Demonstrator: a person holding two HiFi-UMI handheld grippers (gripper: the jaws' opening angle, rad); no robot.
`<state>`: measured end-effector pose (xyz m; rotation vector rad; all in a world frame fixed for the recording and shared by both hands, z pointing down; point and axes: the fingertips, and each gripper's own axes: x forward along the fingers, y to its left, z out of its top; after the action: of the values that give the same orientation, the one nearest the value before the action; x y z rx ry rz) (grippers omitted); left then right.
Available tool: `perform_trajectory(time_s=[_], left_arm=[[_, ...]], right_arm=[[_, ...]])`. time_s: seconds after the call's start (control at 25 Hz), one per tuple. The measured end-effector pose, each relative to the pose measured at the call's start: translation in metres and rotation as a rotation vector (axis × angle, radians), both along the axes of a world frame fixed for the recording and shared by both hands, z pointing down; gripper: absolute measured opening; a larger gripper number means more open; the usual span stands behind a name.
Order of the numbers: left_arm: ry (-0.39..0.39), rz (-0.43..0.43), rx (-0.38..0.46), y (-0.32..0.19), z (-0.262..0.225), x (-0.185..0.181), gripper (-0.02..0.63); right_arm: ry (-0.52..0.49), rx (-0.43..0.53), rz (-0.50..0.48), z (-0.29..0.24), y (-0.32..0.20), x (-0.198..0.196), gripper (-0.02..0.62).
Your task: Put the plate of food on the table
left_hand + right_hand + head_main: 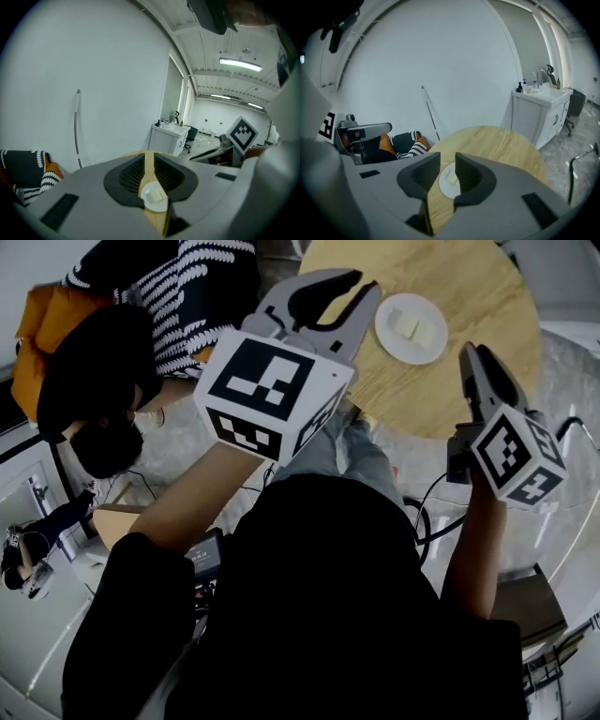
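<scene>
A white plate (411, 329) with pale pieces of food rests on the round wooden table (469, 287), near its front edge. My left gripper (364, 284) hovers just left of the plate, above the table's edge; its jaws stand a narrow gap apart with nothing between them. In the left gripper view the plate (154, 197) and a strip of table (148, 171) show through that gap. My right gripper (469, 354) hangs to the right of the plate, open and holding nothing. The right gripper view shows the plate (449, 180) on the table (497, 145) between its jaws, well beyond them.
A person in a black-and-white striped top (192, 282) with an orange garment sits at the table's left. A white cabinet (539, 110) with bottles stands against the far wall, an office chair beside it. Cables (424, 514) lie on the floor below the table.
</scene>
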<state>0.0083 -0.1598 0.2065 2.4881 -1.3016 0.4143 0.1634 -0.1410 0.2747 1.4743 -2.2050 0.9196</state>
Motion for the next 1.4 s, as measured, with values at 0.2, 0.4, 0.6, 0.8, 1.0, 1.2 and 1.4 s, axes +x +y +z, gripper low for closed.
perform_trajectory(time_s=[0.2,0.4,0.6,0.8,1.0,1.2,1.4], left_arm=[[-0.059,0.023,0.015,0.022,-0.011,0.006,0.069],[-0.05,0.025,0.074,0.032,-0.027,0.015,0.069],[-0.061,0.033,0.139,0.038,-0.05,0.029,0.069],[-0.038,0.035,0.189,0.04,-0.065,0.046,0.069],[-0.027,0.027,0.223,0.041,-0.075,0.052,0.069],[-0.033,0.02,0.231,0.041,-0.079,0.054,0.069],[-0.042,0.011,0.221,0.041,-0.078,0.054,0.069]], right_arm=[[0.027,0.074,-0.033,-0.024,0.009,-0.014,0.086],[0.04,0.139,-0.059,-0.04,0.015,-0.019,0.037],[0.032,0.186,-0.064,-0.053,0.027,-0.009,0.01],[0.022,0.222,-0.087,-0.062,0.032,-0.001,0.008],[0.024,0.257,-0.12,-0.07,0.037,0.001,0.008],[0.018,0.258,-0.149,-0.071,0.036,-0.001,0.008],[0.029,0.261,-0.179,-0.072,0.034,-0.004,0.008]])
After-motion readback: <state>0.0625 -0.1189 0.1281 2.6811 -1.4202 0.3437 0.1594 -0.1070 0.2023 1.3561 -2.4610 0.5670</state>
